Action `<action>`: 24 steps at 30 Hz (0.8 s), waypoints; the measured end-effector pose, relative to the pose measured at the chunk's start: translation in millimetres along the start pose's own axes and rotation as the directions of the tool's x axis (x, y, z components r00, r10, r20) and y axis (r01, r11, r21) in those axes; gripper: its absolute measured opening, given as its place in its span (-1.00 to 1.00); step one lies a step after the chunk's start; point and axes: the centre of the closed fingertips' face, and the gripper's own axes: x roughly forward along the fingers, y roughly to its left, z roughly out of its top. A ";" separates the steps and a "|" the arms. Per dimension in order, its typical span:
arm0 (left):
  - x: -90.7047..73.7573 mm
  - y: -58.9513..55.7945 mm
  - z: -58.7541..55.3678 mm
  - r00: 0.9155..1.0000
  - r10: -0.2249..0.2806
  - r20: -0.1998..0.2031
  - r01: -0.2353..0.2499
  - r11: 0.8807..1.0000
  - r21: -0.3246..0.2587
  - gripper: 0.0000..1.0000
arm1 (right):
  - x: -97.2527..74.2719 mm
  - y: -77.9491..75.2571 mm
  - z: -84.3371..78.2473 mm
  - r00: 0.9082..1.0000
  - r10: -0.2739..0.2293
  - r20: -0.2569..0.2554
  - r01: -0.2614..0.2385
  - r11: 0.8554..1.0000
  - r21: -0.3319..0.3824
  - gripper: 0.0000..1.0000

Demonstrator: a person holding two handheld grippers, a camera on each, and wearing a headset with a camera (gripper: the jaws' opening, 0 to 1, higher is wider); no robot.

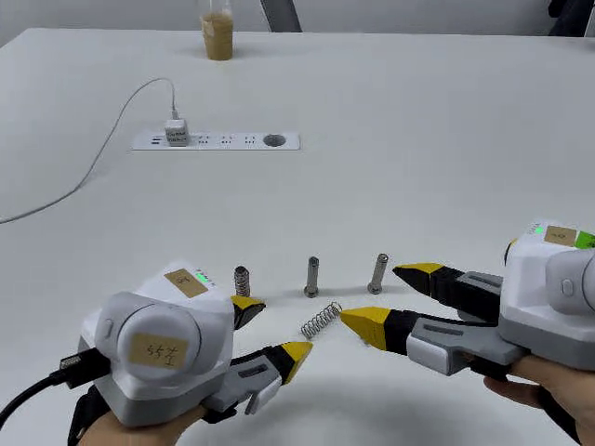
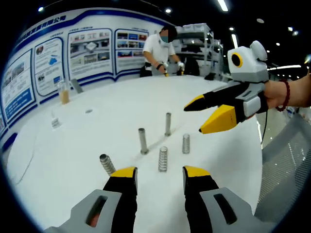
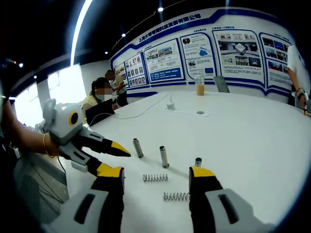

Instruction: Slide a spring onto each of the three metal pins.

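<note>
plainly, the left gripper (image 1: 274, 327) sits low at the left, its yellow-tipped jaws parted a moderate way with nothing between them. just ahead of it the left pin (image 1: 242, 279) stands upright and already wears a spring. next along, a loose spring (image 1: 321, 319) lies on its side on the white tabletop (image 1: 418, 139), just in front of the bare middle pin (image 1: 312, 276) and between the two grippers. a second loose spring (image 3: 176, 196) lies near the first in the right gripper view, close to that gripper's own jaws. the right pin (image 1: 379, 271) is bare too. furthest right, the right gripper (image 2: 194, 119) is spread wide and empty, its tips near the first spring and the right pin. as far as i can tell it touches neither.

the springs look like thin wire coils, so probably very light, squashy along their length, and apt to roll or flick away under a hard pinch. a gentle hold across the middle of the coil seems best, leaving one end free to thread. the pins look stiff, but they stand on small bases and a nudge might tip them.
</note>
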 end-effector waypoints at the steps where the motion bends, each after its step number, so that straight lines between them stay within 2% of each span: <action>1: 2.2 0.2 -0.1 1.000 -0.003 -0.003 0.003 1.000 -0.002 -0.25 | -1.4 -0.4 -1.2 1.000 -0.002 -0.002 0.002 1.000 0.000 0.10; 8: 14.7 3.1 -1.5 1.000 0.003 -0.018 -0.003 1.000 -0.011 -0.31 | -9.3 -1.2 -7.6 1.000 -0.010 -0.011 0.010 1.000 -0.001 0.08; 15: 27.4 0.3 -6.5 0.999 -0.014 -0.041 0.013 1.000 -0.022 -0.42 | -15.0 -8.1 -12.7 0.999 -0.037 -0.018 0.037 0.999 -0.004 0.07; 24: 40.8 -4.0 -17.3 0.996 -0.029 -0.085 0.030 0.999 0.012 -0.53 | -21.5 -14.8 -19.9 0.998 -0.057 -0.039 0.057 0.998 -0.005 0.05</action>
